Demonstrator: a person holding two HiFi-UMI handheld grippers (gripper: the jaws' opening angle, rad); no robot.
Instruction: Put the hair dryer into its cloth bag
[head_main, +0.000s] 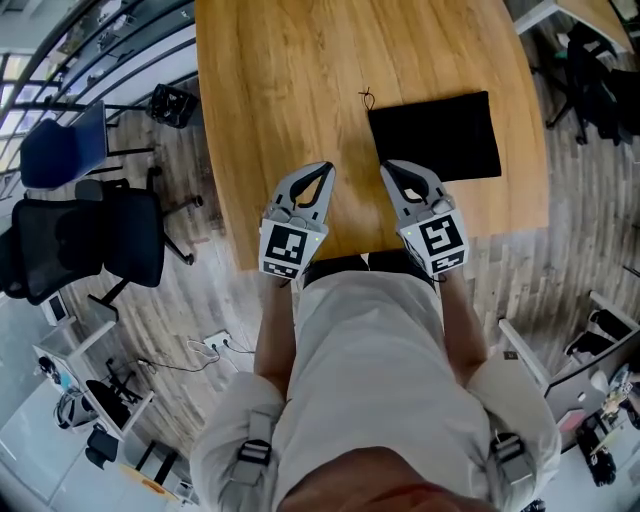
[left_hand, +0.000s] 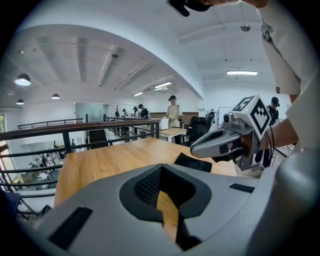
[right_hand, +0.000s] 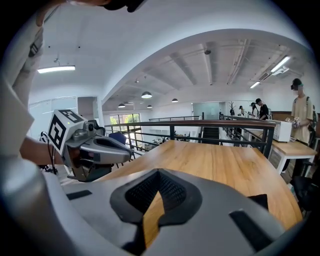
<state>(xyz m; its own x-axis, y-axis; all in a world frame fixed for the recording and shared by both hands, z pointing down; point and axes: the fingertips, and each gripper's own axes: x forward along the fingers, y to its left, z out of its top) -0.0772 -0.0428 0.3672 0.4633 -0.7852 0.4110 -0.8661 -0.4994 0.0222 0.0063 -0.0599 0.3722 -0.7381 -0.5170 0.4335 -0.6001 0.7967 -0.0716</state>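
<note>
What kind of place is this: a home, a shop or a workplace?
Probably a workplace, an open-plan office or lab on an upper level: a large wooden table, black office chairs beside it, a metal railing behind the table, and people standing at further desks.

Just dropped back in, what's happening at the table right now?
A person stands at the near edge of a wooden table, a claw in each hand. The left claw and right claw are both shut and empty, side by side over that edge. A black cloth bag lies flat just beyond the right claw. No hair dryer shows.
</note>
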